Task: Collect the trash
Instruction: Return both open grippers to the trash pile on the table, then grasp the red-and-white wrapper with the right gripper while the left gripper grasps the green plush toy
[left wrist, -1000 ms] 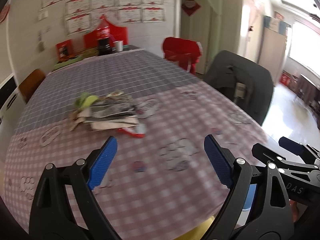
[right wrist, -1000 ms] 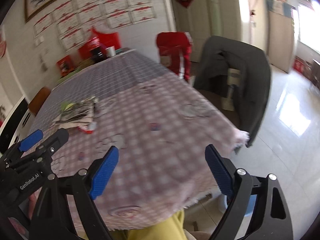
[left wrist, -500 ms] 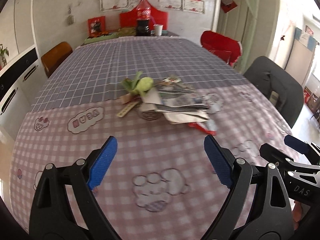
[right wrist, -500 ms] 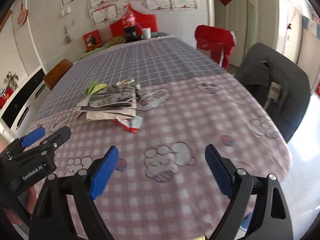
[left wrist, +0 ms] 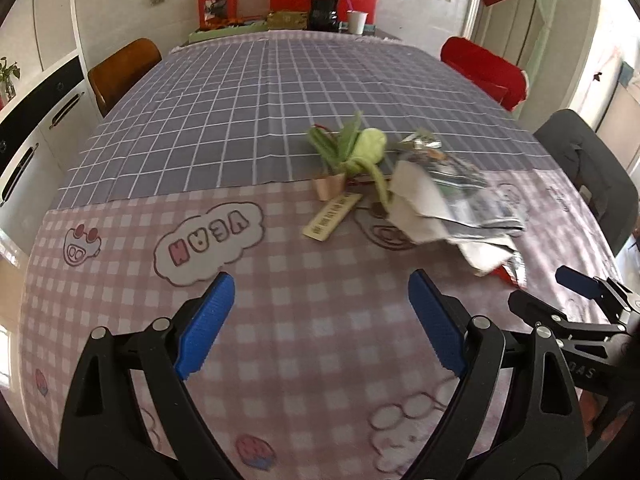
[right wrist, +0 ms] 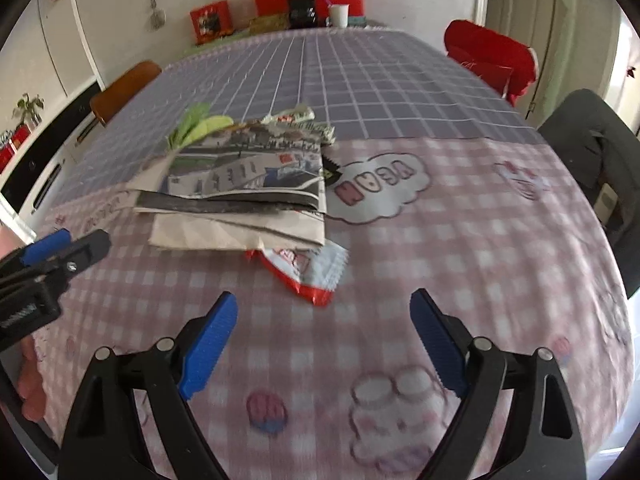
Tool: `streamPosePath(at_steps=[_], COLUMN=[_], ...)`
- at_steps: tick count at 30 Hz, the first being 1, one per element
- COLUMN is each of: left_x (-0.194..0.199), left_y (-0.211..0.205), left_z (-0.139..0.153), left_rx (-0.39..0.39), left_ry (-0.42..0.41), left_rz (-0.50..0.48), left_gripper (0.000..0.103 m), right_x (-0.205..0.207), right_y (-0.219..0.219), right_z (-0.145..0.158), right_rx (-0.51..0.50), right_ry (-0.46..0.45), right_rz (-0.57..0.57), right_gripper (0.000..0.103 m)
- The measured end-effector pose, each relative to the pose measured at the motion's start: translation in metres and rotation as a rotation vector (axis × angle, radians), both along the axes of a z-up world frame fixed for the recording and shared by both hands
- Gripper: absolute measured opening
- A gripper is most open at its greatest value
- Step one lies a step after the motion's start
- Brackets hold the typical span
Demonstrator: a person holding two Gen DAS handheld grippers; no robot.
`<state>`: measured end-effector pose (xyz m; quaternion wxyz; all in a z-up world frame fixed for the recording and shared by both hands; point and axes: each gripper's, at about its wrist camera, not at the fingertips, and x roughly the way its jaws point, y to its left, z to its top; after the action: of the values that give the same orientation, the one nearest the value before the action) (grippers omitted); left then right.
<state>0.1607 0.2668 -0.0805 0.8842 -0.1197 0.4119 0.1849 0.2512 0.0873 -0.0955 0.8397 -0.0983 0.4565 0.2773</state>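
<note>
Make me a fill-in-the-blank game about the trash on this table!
1. The pads on the tongs are coloured ____.
2. The folded newspaper lies on top of a red and white ____.
3. Both pairs of tongs are open and hold ____.
4. The cup stands at the far end of the table, next to a big cola ____.

Missing words: blue; wrapper; nothing; bottle

Left tongs (left wrist: 320, 322) spread wide above tablecloth (left wrist: 280, 300); trash pile (left wrist: 420, 192) beyond.
</note>
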Motion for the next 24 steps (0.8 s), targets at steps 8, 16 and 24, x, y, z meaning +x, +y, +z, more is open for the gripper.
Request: streamPosePath(at_steps=[8, 16, 24], left_x=[0.026, 0.054, 0.070], left_y=[0.029, 0.039, 0.045], left_z=[-0.010, -0.013, -0.013], left_rx=[-0.019, -0.013, 0.024], left_ry=[0.074, 0.101, 0.091], left_rz=[-0.017, -0.045, -0.046], left_gripper=[0.087, 0.087, 0.087], right_x=[0.010, 0.013, 0.015], right_y=[0.024, -0.004, -0.045], right_z=[-0.008, -0.004, 0.013], right_rx=[-0.027, 0.076, 0.120], right_ry=[-0.066, -0.006, -0.041], right_rz=[0.047, 0.032, -0.070], right_gripper=[0.052, 0.005, 0.004])
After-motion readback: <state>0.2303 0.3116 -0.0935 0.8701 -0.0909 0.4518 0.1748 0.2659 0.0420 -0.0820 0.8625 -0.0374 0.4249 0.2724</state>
